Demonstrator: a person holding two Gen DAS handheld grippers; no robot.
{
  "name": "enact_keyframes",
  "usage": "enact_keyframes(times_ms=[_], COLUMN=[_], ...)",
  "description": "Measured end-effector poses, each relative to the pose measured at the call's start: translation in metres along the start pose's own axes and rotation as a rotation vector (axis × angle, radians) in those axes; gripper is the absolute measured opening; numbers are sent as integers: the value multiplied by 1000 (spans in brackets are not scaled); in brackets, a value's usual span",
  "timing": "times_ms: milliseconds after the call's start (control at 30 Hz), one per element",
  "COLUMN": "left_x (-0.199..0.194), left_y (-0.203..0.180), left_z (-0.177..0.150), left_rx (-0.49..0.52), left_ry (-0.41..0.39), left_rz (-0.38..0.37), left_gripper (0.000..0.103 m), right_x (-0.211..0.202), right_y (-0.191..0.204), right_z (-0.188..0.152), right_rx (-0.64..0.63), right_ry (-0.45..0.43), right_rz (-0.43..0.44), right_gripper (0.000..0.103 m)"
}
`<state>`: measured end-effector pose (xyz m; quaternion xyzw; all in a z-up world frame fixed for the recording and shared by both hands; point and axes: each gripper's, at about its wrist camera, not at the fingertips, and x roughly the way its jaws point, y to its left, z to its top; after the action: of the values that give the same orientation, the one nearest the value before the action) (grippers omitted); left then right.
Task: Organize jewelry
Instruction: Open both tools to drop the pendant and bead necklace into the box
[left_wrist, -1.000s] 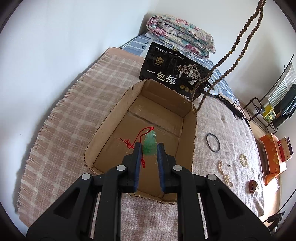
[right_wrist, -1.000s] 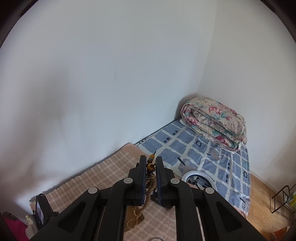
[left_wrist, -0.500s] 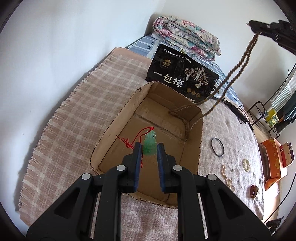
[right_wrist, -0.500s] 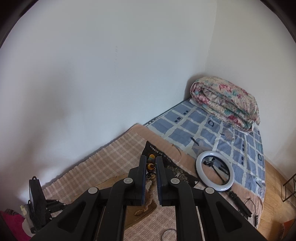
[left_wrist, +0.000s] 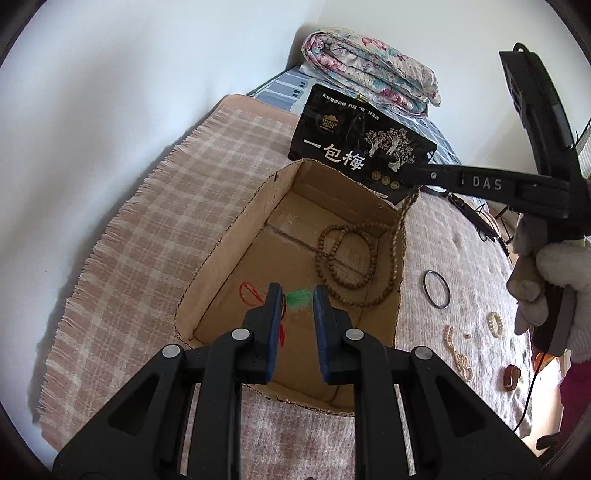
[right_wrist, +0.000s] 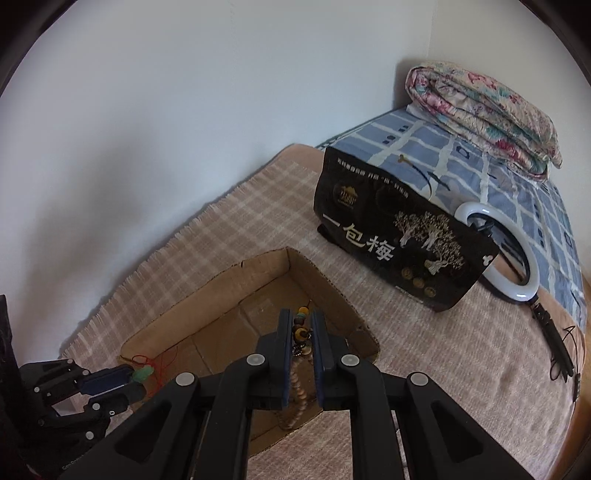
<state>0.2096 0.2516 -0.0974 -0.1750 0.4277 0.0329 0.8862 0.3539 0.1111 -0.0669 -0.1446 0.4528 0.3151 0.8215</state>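
The left tool (left_wrist: 295, 295) pinches a green pendant (left_wrist: 298, 297) between its blue pads, its red cord (left_wrist: 248, 291) hanging below into the open cardboard box (left_wrist: 221, 254) directly under the tool tips. The right tool (right_wrist: 298, 325), held by a gloved hand (left_wrist: 554, 280), is pressed tight on a brown bead necklace (left_wrist: 343, 258) near its coloured beads; the strand drops from its tips over the box wall and lies coiled on the box floor ahead of the left tool. To that tool's right, a black ring (left_wrist: 436, 289) and pearl bracelets (left_wrist: 495, 324) lie on the bed.
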Motion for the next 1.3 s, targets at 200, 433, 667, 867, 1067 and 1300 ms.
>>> enact_keyframes(times_ms=[200, 433, 667, 867, 1067, 1300], left_x=[-5, -14, -24, -28, -28, -26], left_y=[-2, -11, -35, -60, -83, -115], left_z=[3, 3, 0, -7, -12, -18], left_rx=[5, 24, 65, 121, 160, 193], left_ry=[-18, -40, -61, -69, -63, -50], left_rz=[20, 11, -6, -28, -57, -108], left_gripper=[48, 48, 48, 48, 48, 48], right_x=[-9, -41, -75, -104, -136, -170], right_y=[-2, -15, -34, -63, -85, -110], right_z=[-1, -15, -50, -82, -116, -162], right_rx=[20, 64, 85, 148, 188, 215], right_ry=[-28, -70, -127, -167, -201, -182], right_rz=[-15, -18, -52, -82, -173, -286], right_gripper=[67, 82, 87, 87, 101, 103])
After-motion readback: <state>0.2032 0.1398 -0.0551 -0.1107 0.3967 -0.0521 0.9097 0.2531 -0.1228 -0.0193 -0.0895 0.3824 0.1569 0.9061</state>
